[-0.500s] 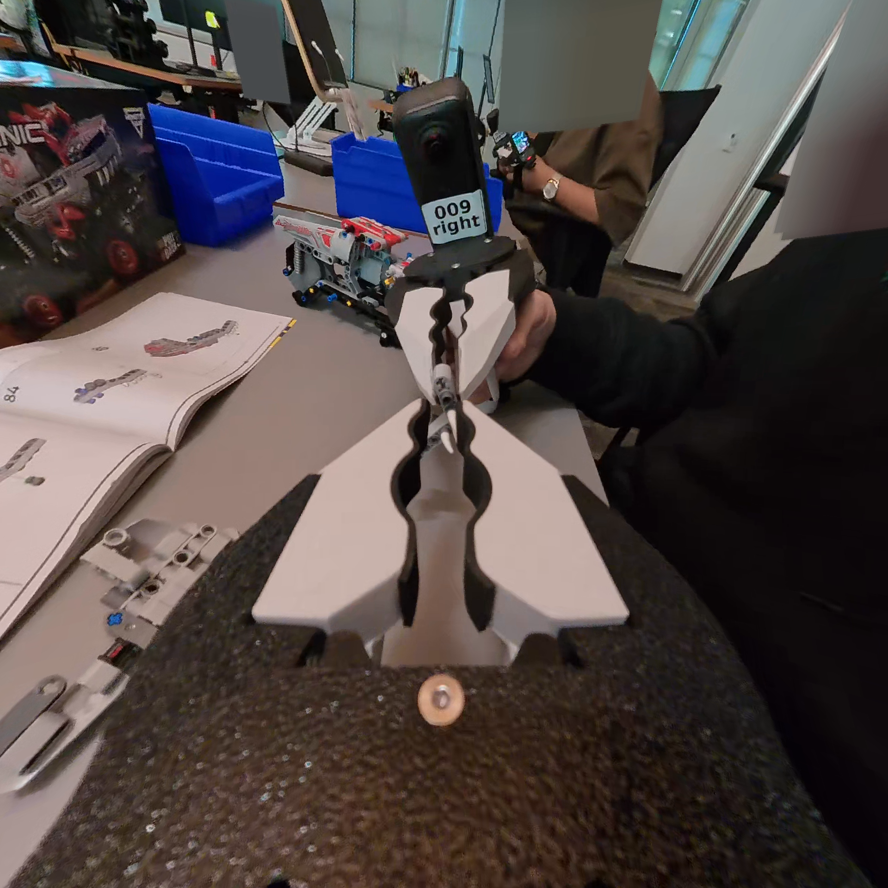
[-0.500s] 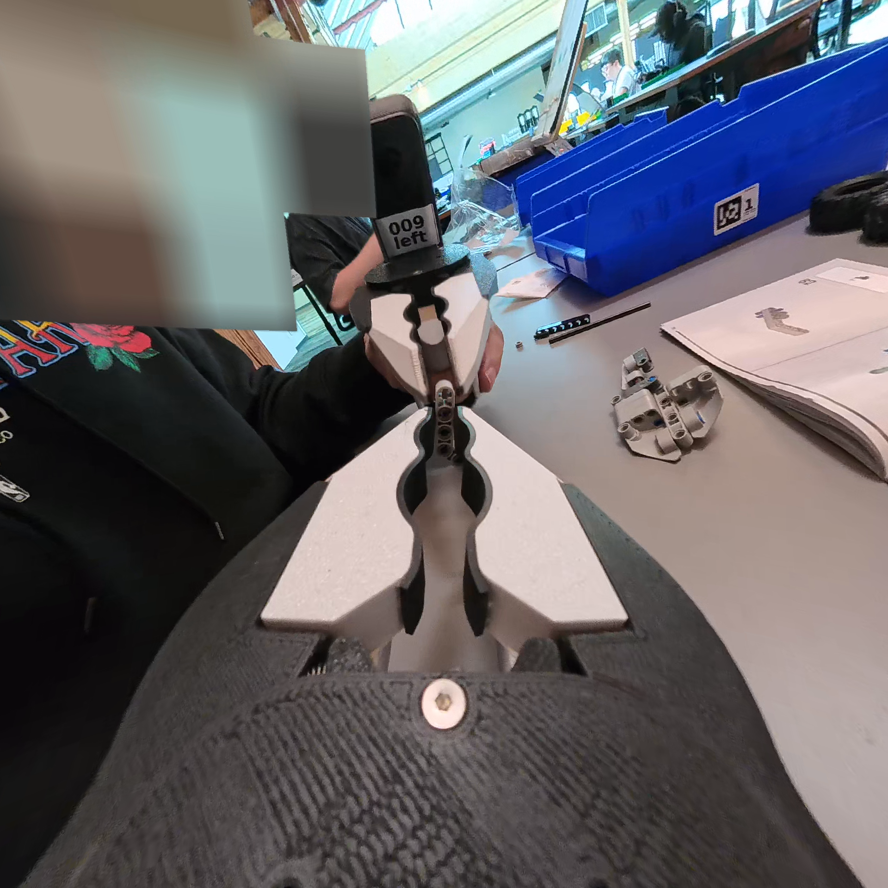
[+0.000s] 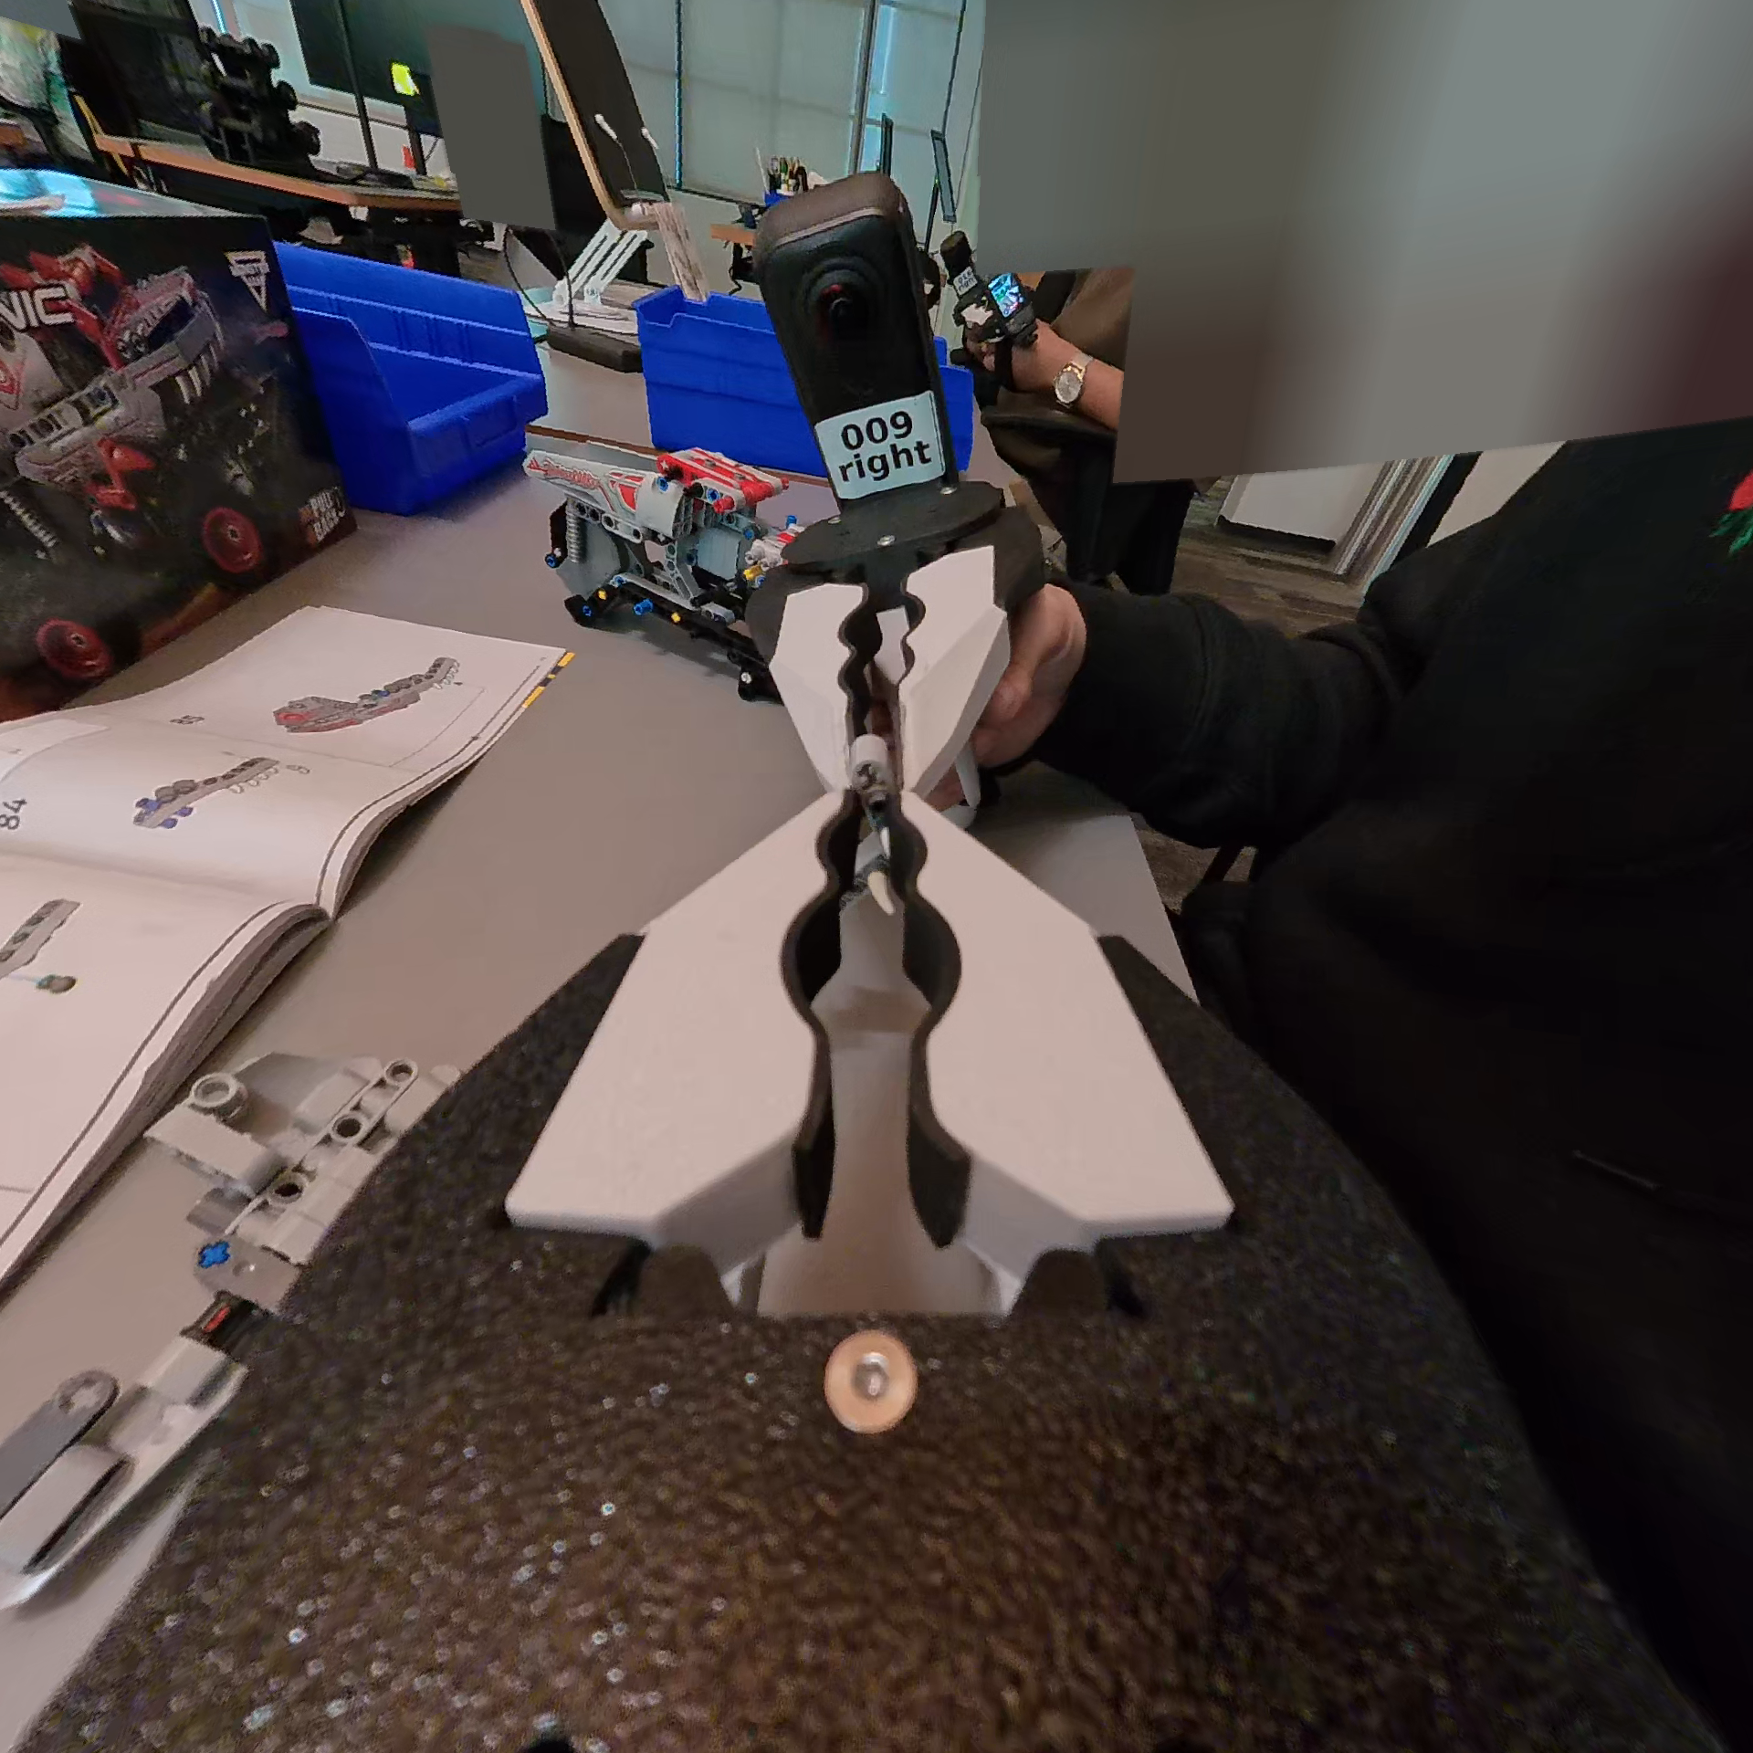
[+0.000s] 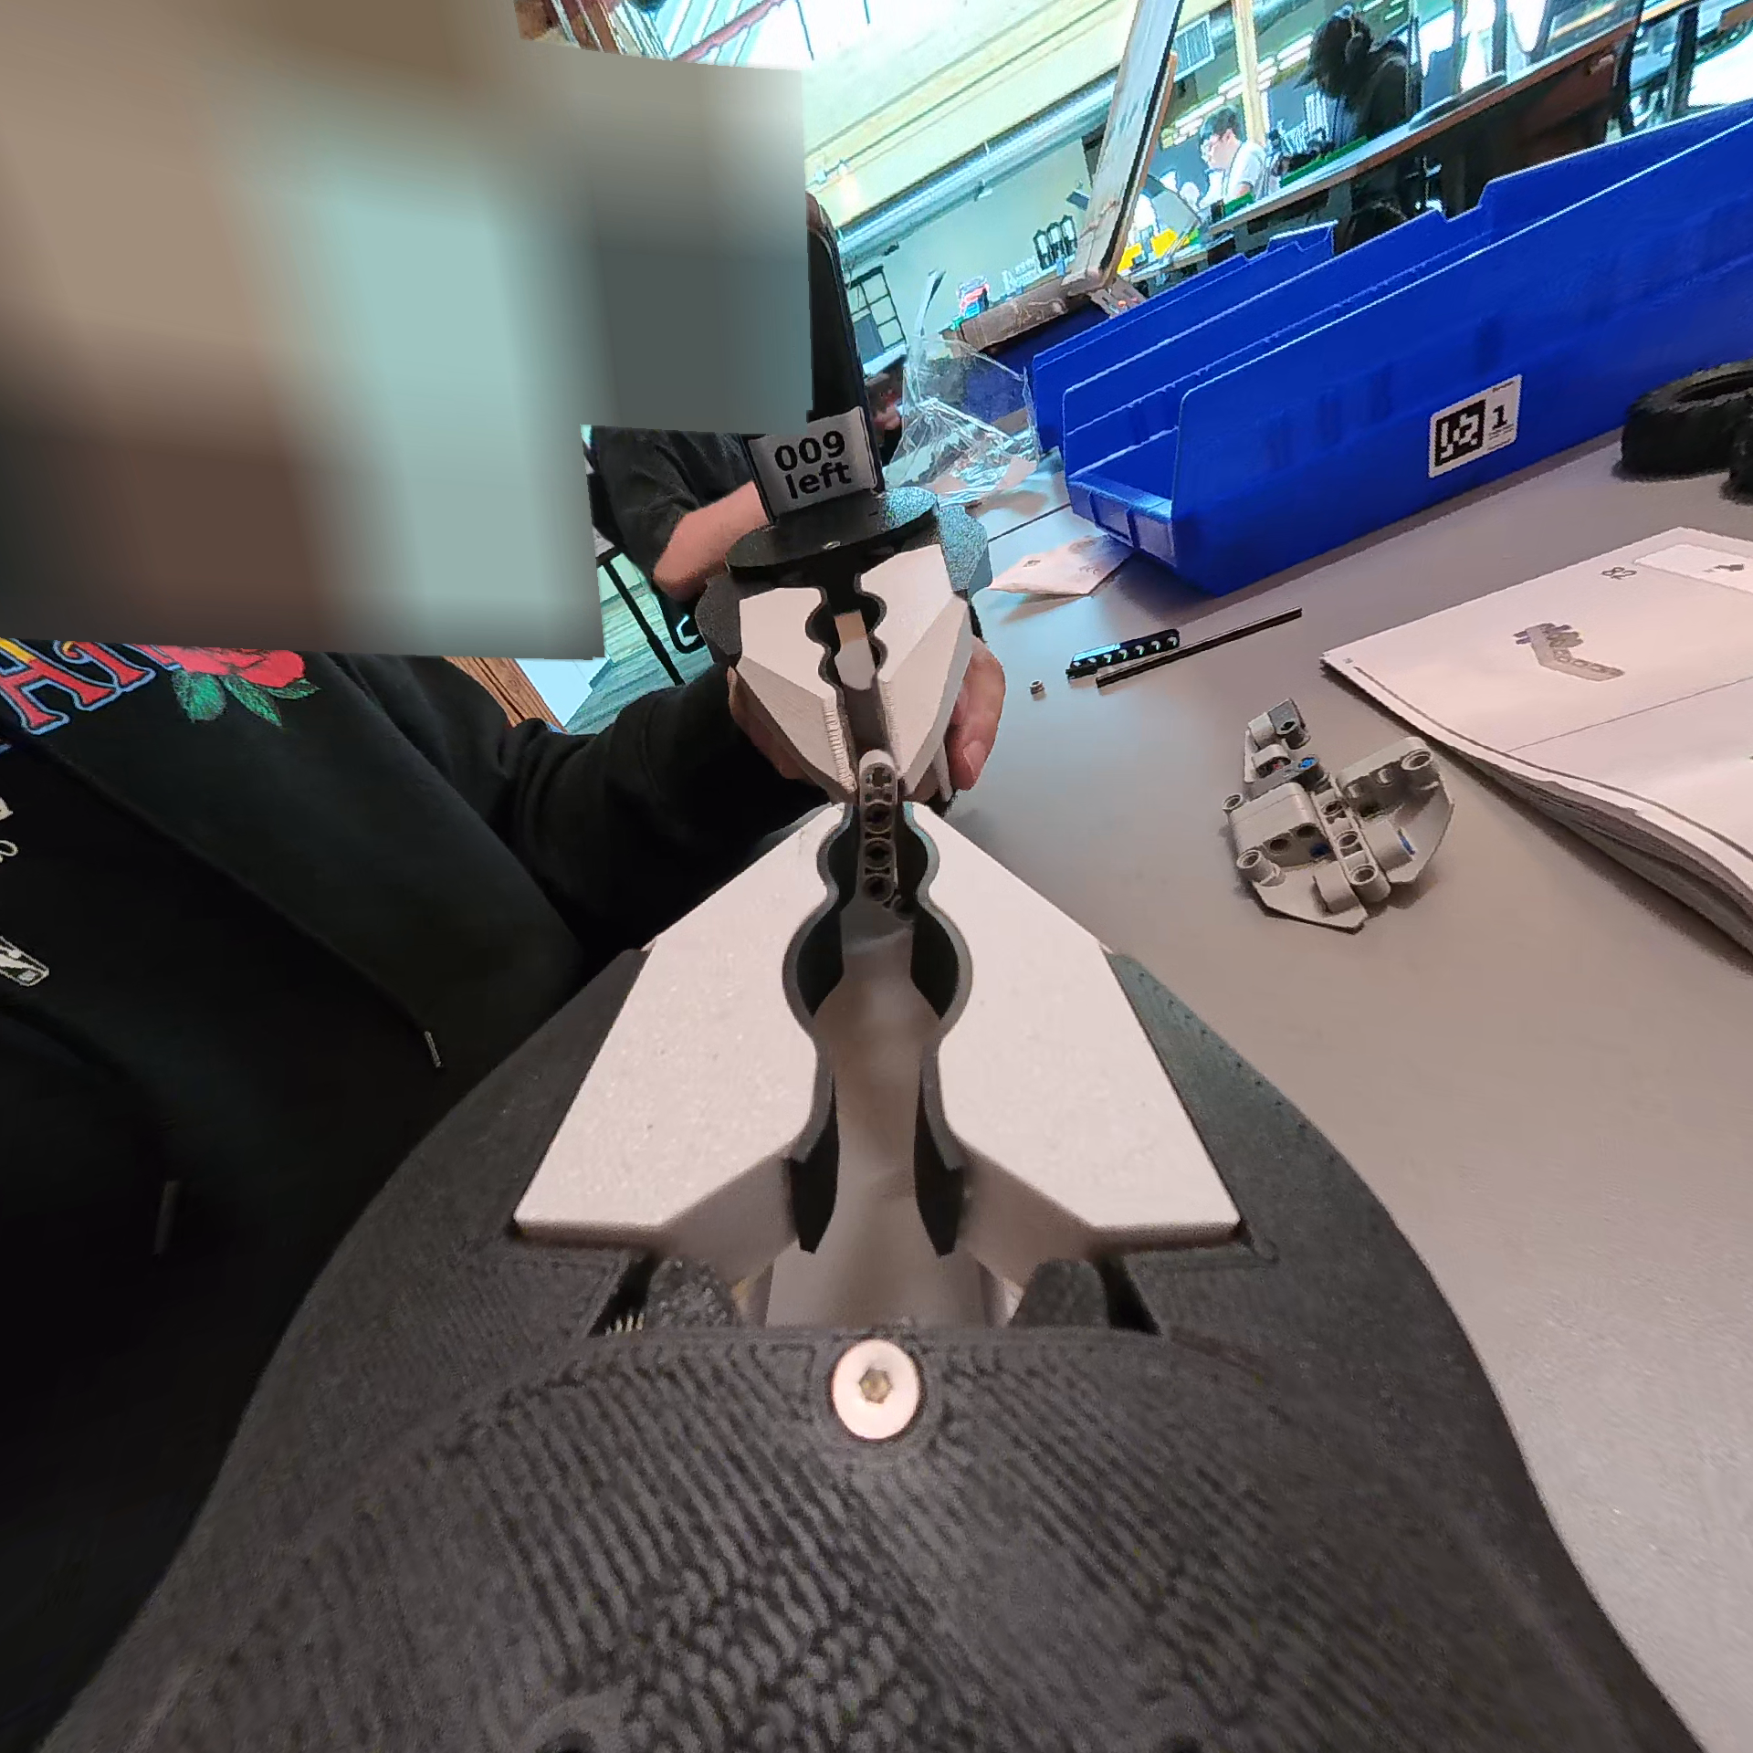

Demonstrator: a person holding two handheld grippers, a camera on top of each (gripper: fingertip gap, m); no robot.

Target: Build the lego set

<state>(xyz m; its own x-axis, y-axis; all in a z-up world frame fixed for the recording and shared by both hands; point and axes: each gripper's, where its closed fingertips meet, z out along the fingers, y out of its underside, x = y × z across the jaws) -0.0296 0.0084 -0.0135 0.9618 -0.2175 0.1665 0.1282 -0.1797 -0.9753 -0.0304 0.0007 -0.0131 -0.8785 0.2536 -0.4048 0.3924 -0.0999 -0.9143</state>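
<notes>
Since the earlier frame the two white-fingered grippers have tilted slightly, tips still meeting. The right gripper (image 4: 877,835) pinches a slim grey holed lego beam (image 4: 875,839), long axis along its fingers, pointing toward the left gripper (image 3: 877,821), clamped on its other end. Beyond lies the grey table (image 4: 1328,1091).

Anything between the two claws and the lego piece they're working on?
Nothing visible. The right claw is shut on the grey holed beam, and the left claw meets it tip to tip, shut on a small white piece. Both are above the table.
</notes>
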